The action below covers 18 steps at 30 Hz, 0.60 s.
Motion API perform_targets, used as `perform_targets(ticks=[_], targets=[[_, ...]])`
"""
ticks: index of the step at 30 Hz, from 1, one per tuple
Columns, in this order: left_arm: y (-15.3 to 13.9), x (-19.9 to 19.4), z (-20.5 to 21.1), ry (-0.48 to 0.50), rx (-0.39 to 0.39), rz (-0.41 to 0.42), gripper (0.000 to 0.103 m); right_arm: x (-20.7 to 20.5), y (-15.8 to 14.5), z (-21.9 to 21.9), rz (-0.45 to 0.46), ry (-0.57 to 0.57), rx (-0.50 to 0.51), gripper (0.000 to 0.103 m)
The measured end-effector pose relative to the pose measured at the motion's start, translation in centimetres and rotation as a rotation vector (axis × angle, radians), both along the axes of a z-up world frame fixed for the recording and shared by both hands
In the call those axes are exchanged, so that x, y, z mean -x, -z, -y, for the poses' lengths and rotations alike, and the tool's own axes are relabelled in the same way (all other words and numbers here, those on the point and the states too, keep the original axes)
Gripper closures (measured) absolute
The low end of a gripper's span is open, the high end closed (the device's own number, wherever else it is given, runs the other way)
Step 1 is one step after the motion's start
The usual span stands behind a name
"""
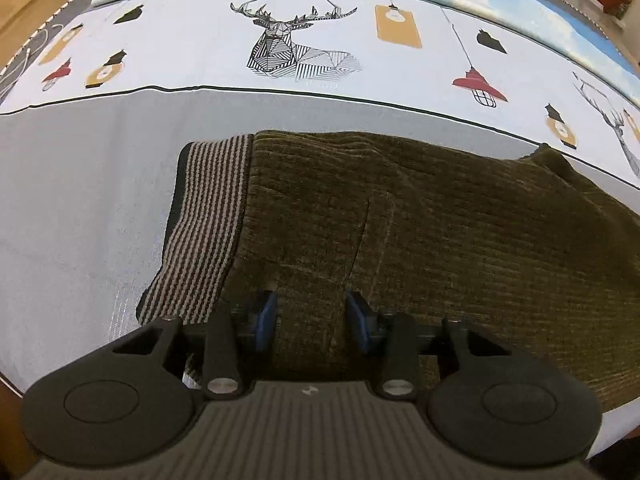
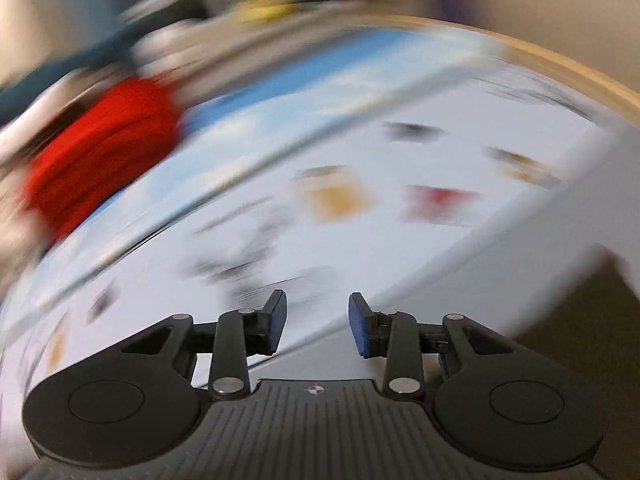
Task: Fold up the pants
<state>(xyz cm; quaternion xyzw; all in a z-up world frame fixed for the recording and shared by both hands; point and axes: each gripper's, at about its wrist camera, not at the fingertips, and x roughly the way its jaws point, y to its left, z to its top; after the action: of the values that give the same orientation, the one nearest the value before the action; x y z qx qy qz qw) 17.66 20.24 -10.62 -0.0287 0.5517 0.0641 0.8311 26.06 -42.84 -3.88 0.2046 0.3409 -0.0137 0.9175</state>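
Olive-brown corduroy pants [image 1: 420,220] lie flat on the bed, their striped waistband [image 1: 204,224] at the left. My left gripper [image 1: 312,320] is open, its blue pads just over the pants' near edge beside the waistband, holding nothing. In the right wrist view, which is heavily motion-blurred, my right gripper [image 2: 318,326] is open and empty above the bedsheet; a corner of the pants [image 2: 584,332] shows at the lower right.
The bedsheet [image 1: 80,184] is grey near me and white with deer and lamp prints [image 1: 296,44] farther back. A red cloth item [image 2: 100,156] lies at the far left in the right wrist view. Wooden bed frame [image 2: 560,64] runs behind.
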Motion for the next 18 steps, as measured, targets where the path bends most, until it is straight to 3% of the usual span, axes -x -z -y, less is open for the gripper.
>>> perform_targets(ticks=[1, 2, 7, 10, 13, 15, 18], targets=[[0.0, 0.1, 0.0, 0.001, 0.001, 0.001, 0.058, -0.3, -0.4, -2.5, 0.023, -0.105, 0.016, 0.087], [0.0, 0.2, 0.0, -0.001, 0.005, 0.002, 0.058, -0.6, -0.6, -5.0, 0.039, -0.200, 0.022, 0.103], [0.0, 0.6, -0.4, -0.004, 0.025, 0.005, 0.058, -1.9, -0.9, -15.7, 0.065, -0.498, 0.036, 0.103], [-0.1, 0.8, -0.5, 0.001, 0.032, 0.006, 0.057, -3.4, -0.2, -21.3, 0.018, -0.645, 0.023, 0.101], [0.0, 0.6, -0.6, 0.009, 0.037, 0.004, 0.057, -3.8, 0.5, -25.4, -0.027, -0.737, 0.020, 0.095], [0.0, 0.5, -0.7, 0.011, 0.044, 0.002, 0.057, -4.2, 0.9, -27.3, -0.057, -0.767, 0.020, 0.083], [0.1, 0.4, -1.1, 0.020, 0.055, -0.001, 0.056, -4.6, 2.1, -29.4, -0.093, -0.796, 0.012, 0.078]])
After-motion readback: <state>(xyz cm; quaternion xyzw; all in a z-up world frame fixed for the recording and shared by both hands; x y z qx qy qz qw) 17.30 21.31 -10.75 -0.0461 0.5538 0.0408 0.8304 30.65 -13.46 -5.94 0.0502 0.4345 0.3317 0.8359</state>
